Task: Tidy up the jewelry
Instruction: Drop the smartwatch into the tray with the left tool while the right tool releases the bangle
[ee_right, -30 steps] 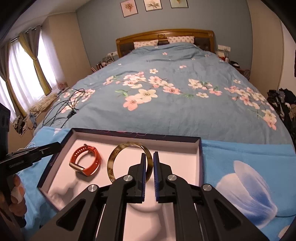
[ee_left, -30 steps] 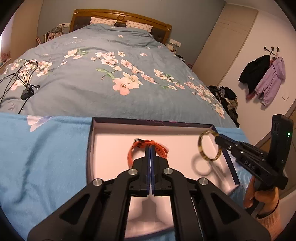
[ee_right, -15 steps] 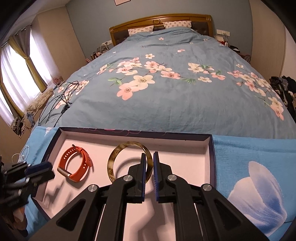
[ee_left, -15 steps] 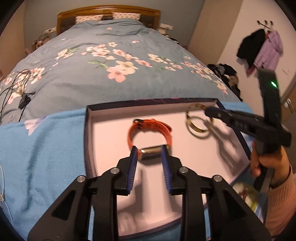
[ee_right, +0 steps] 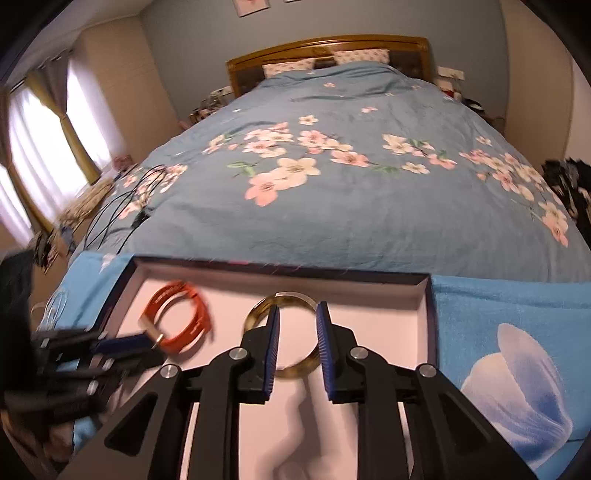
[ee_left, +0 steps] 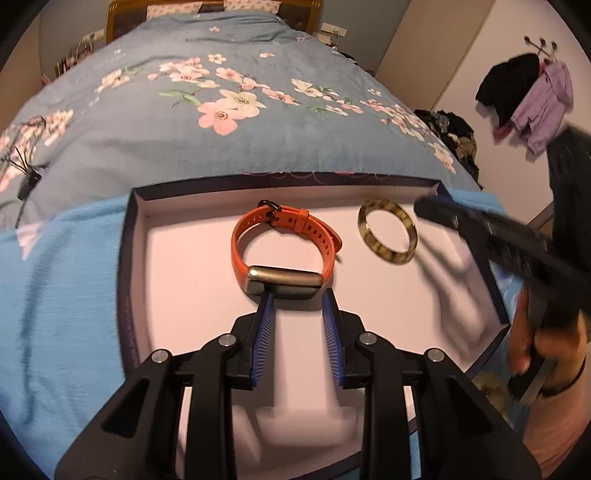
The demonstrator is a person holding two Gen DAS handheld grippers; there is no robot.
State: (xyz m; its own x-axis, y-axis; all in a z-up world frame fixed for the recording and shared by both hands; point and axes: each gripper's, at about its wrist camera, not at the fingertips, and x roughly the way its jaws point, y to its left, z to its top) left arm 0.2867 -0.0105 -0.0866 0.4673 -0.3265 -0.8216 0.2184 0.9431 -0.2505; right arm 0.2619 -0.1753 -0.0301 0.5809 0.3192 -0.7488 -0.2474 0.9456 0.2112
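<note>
Right gripper (ee_right: 297, 308) opening — bangle (ee_right: 282, 334) between jaws

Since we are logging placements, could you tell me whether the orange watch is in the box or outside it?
In: the orange watch lies flat on the box's pale floor, beside the bangle.

A wide bed (ee_right: 351, 192) fills the room, its blue-grey floral duvet (ee_left: 229, 110) running toward twelve o'clock up to a wooden headboard (ee_right: 328, 46) and two patterned pillows (ee_right: 360, 56). At ten o'clock, curtained windows (ee_right: 40, 147) glow with daylight. Framed pictures (ee_right: 251, 6) hang on the grey wall above. At two o'clock, jackets (ee_left: 528, 96) hang on wall hooks beside a beige wardrobe (ee_left: 432, 59).
</note>
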